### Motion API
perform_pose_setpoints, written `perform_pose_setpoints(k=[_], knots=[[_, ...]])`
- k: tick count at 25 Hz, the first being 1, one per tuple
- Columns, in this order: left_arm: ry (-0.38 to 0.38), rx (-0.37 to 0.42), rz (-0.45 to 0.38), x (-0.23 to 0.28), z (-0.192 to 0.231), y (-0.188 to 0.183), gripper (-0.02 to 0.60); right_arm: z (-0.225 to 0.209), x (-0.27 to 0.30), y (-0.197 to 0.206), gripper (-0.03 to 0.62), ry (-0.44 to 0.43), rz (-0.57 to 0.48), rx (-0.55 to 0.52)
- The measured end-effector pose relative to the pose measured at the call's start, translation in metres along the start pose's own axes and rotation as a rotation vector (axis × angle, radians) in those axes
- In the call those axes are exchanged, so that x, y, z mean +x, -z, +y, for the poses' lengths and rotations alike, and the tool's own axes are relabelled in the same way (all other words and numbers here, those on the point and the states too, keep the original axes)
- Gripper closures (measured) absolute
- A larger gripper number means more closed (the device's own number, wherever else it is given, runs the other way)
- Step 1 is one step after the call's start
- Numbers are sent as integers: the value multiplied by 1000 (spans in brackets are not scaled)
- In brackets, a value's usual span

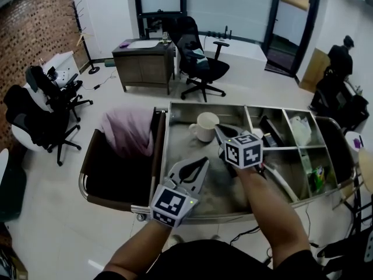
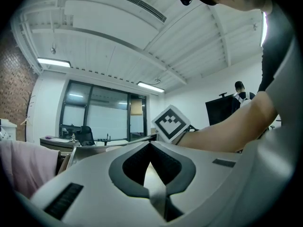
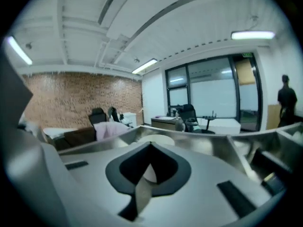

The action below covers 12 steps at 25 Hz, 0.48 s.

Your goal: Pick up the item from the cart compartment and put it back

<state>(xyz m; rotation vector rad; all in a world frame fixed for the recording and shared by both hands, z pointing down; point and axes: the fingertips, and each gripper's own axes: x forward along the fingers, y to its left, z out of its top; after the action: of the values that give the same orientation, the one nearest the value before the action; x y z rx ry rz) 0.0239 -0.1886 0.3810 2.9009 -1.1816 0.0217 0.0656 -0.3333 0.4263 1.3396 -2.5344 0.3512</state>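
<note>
Over the cart's (image 1: 180, 156) main compartment: both grippers shut, both empty.

Right gripper (image 1: 221, 132): jaws pressed together tip to tip, nothing pinched. Its own view (image 3: 150, 146) confirms this, with only a thin slit behind the tips. It points slightly down at the mug (image 1: 204, 125), and in the head view the tips sit just beside the mug's right side. Can't tell if they touch.

Mug is white and upright, standing on the compartment floor near the far wall, with nothing holding it. In the right gripper view the mug (image 3: 152, 139) shows just past the closed tips.

Left gripper (image 1: 202, 163): jaws also closed on nothing, held level over the near-left part of the same compartment, apart from the mug. Its view (image 2: 150, 146) shows the tips together, with the right gripper's marker cube (image 2: 171, 122) and a forearm crossing behind.

The small compartments on the right hold a white pack (image 1: 301, 128), a green pack (image 1: 317, 178) and a dark item (image 1: 271, 130) I can't identify.

Against the cart's left side is a brown bin (image 1: 93, 168) with a pink cloth (image 1: 129, 132) draped at its far end.

Background: desk (image 1: 143, 63), office chair (image 1: 201, 60), and a person (image 1: 341, 60) standing at far right.
</note>
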Motion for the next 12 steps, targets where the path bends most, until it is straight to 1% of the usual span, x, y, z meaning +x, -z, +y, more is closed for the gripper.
perform_pose_setpoints(k=[1, 2, 3, 7, 10, 12], knots=[[-1, 0, 0, 0, 0, 0, 581, 7, -9, -3, 579, -37, -22, 58], [-1, 0, 0, 0, 0, 0, 581, 16, -17, -5, 580, -72, -40, 96], [-1, 0, 1, 0, 0, 0, 581, 25, -24, -7, 580, -98, -55, 112], [-3, -2, 8, 0, 0, 1, 581, 50, -48, -10, 580, -146, -109, 76], [-1, 2, 8, 1, 0, 1, 581, 58, -63, -13, 580, -147, -137, 50], [0, 4, 7, 0, 0, 1, 581, 60, -75, -18, 580, -145, -169, 56]])
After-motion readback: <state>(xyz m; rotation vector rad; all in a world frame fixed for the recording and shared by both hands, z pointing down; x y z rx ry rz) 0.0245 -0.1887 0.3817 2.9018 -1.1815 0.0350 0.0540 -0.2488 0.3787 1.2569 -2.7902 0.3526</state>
